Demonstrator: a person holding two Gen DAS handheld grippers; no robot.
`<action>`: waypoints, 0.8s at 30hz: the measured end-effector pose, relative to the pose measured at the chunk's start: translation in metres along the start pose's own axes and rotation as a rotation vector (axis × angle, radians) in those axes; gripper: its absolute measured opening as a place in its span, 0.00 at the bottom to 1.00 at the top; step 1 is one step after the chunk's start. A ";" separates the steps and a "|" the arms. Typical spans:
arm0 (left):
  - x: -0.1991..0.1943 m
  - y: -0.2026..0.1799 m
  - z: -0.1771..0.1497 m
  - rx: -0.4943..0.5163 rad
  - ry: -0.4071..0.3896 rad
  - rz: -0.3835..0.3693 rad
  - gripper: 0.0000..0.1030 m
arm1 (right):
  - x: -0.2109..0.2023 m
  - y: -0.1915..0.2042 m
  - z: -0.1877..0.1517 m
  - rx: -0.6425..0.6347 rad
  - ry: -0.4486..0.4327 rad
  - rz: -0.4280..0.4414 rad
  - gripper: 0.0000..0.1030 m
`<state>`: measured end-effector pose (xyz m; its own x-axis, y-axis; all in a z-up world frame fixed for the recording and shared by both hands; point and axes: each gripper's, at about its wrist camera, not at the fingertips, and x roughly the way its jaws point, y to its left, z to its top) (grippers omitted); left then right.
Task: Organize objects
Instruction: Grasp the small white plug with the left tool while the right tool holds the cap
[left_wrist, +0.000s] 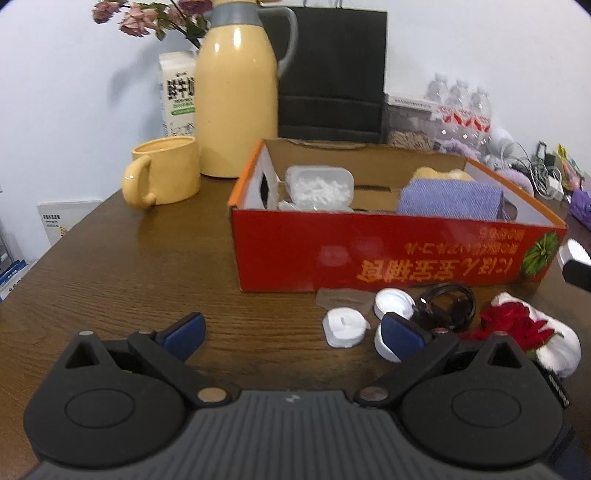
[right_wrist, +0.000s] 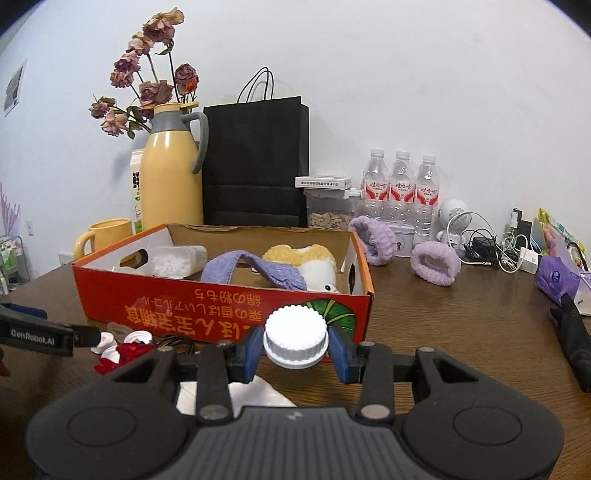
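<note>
The right claw (right_wrist: 295, 349) pinches a white ribbed cap (right_wrist: 295, 341) between its blue pads (right_wrist: 251, 354), which press on both sides of it. The cap hangs above the desk (right_wrist: 443, 332), just in front of the red box (right_wrist: 221, 306) and level with the box's front wall. Inside the box lie a purple cloth (right_wrist: 255, 271), a yellow plush toy (right_wrist: 306, 262) and a clear plastic tub (right_wrist: 177, 260).

The left claw (left_wrist: 291, 332) is spread wide with nothing between its pads, above bare desk. Near its right pad lie a white lid (left_wrist: 393, 300), a white tape roll (left_wrist: 343, 326), a black cable (left_wrist: 448, 304) and a white sock with red pattern (left_wrist: 532, 332), all in front of the box.
</note>
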<state>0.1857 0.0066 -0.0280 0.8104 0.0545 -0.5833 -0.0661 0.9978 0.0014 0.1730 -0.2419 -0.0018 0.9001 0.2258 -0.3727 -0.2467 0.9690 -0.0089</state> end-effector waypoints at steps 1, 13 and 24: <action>0.001 -0.001 -0.001 0.008 0.006 -0.004 1.00 | -0.001 0.000 -0.001 0.001 -0.001 0.001 0.37; 0.017 -0.002 0.005 -0.003 0.055 0.038 0.99 | -0.005 -0.003 -0.002 0.004 -0.013 0.017 0.37; 0.015 -0.009 0.003 0.022 0.027 -0.027 0.25 | -0.005 -0.002 -0.002 0.001 -0.010 0.018 0.37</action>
<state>0.2000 -0.0015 -0.0341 0.7959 0.0271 -0.6049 -0.0314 0.9995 0.0035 0.1684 -0.2451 -0.0023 0.8991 0.2440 -0.3634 -0.2625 0.9649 -0.0016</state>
